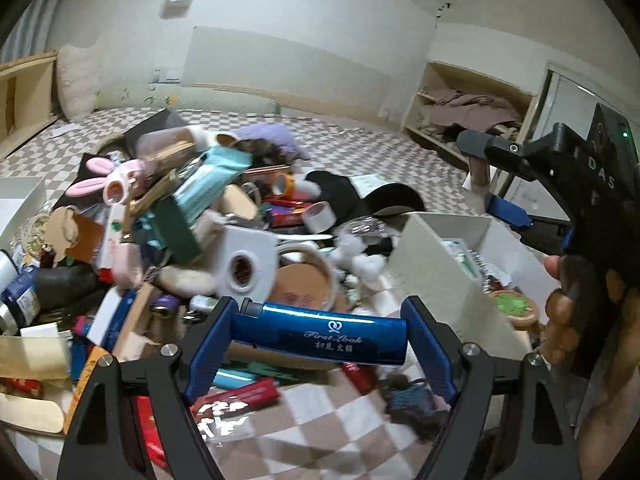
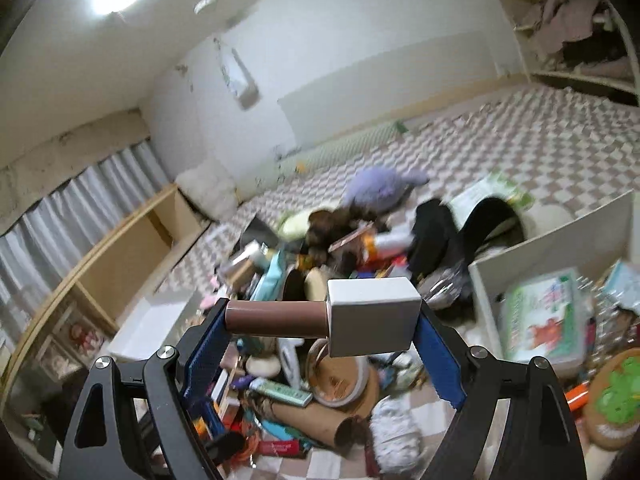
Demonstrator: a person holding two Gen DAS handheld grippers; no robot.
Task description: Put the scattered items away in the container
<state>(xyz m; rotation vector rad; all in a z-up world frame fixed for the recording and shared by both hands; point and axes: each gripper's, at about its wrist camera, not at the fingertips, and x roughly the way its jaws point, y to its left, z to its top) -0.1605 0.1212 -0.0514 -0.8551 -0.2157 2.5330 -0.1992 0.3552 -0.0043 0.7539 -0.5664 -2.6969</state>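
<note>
Fingers of the left gripper (image 1: 320, 330) stand wide but clamped end to end on a blue tube (image 1: 324, 330) with white lettering, its long axis lying crosswise, level between the two pads. Likewise the right gripper (image 2: 322, 322) is spread wide and pinches a brown tube with a white cap (image 2: 320, 320) lengthwise, brown end on the left pad, square white cap on the right. Both items hang clear above the clutter pile (image 1: 192, 232) spread over the checked bed cover (image 1: 332, 420).

The white container (image 1: 436, 264) is the goal, and it lies to the right of both sets of fingers. In the left wrist view its near wall rises just right of the blue tube's far end; in the right wrist view its open top (image 2: 492, 276) sits right of the white cap, already holding a printed packet and other bits. Judging by that, the right hand is the nearer one, and each tube needs to travel rightward and over the wall before being let go.

Blur smears much of the pile, so many small things there cannot be named. The right gripper's body and the hand (image 1: 568, 312) holding it block the container's far side in the left view, and its right edge is cut off in the right view. Beyond lie a black cap, a purple plush and a wooden shelf against the wall.
</note>
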